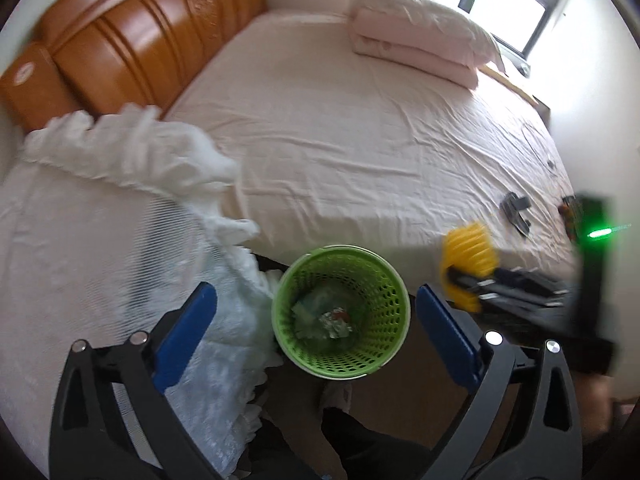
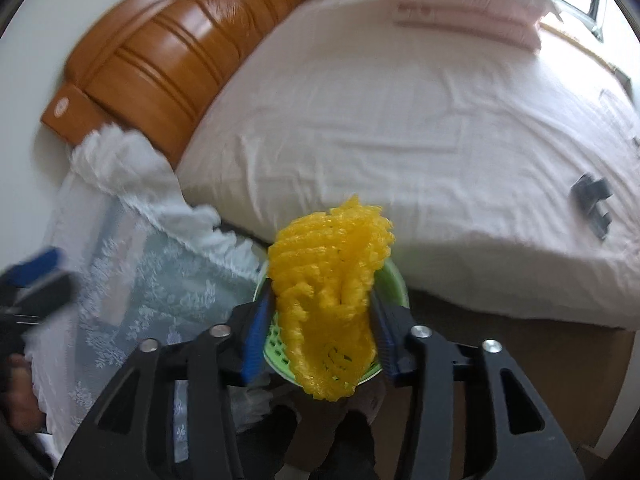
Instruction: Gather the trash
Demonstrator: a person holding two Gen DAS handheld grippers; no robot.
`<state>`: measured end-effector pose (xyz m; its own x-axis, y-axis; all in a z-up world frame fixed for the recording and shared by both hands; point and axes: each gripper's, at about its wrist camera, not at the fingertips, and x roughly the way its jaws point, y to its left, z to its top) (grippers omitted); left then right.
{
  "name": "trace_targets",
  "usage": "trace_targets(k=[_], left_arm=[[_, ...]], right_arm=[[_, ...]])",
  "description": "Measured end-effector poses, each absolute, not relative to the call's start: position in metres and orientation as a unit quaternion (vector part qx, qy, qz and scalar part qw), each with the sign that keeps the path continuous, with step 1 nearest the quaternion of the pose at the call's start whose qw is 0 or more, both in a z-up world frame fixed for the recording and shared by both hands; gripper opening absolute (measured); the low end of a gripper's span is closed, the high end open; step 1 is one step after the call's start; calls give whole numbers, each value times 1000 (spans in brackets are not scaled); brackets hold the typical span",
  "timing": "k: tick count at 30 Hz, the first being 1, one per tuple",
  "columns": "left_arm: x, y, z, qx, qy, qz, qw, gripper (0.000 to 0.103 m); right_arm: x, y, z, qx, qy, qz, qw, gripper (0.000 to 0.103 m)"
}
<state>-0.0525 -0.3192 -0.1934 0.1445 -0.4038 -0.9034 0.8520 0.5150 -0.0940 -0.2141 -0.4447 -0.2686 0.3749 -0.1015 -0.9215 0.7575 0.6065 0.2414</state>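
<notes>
A green perforated waste basket point(image 1: 340, 250) stands on the floor against the bed's side, with crumpled wrappers point(image 1: 328, 316) at its bottom. My left gripper point(image 1: 316, 292) hangs directly above it, jaws spread wide and nothing between the blue pads. My right gripper point(image 2: 320, 300) has a yellow foam fruit net point(image 2: 328, 280) between its pads, which touch both its sides, over the basket rim point(image 2: 394, 280). In the left wrist view the net point(image 1: 468, 248) and right gripper point(image 1: 460, 280) sit just right of the basket.
A bed with a pale pink sheet point(image 1: 360, 140) fills the view, with a wooden headboard point(image 1: 132, 48) and folded quilts point(image 1: 416, 44). Small dark items point(image 1: 516, 210) lie near the bed's right edge. A lace-covered stand point(image 1: 100, 240) is left of the basket. A person's shoe point(image 1: 336, 396) is below.
</notes>
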Motion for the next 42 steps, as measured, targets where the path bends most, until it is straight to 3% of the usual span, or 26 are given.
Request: trace_targets(k=[3, 7, 12, 18, 27, 31, 36, 42], left_arm=[[-47, -300, -189, 226, 490, -422, 729, 95], [-41, -281, -195, 230, 497, -406, 731, 95], [-32, -258, -197, 224, 505, -393, 735, 95], [-11, -226, -158, 184, 466, -369, 783, 95], [31, -156, -6, 109, 282, -296, 906, 95], [37, -134, 45, 84, 236, -260, 932, 95], [36, -112, 77, 42, 222, -235, 945, 95], [29, -105, 74, 33, 232, -224, 946, 95]], right_arm=[[-199, -432, -309, 346, 516, -286, 730, 91], [-187, -416, -338, 360, 548, -281, 701, 94], [-174, -402, -328, 351, 550, -284, 703, 95], [-139, -388, -249, 292, 518, -284, 752, 95], [-76, -333, -20, 147, 336, -235, 900, 101], [-65, -311, 48, 109, 275, -214, 931, 101], [-70, -296, 94, 102, 221, -195, 950, 101], [-77, -279, 103, 94, 211, -178, 957, 101]])
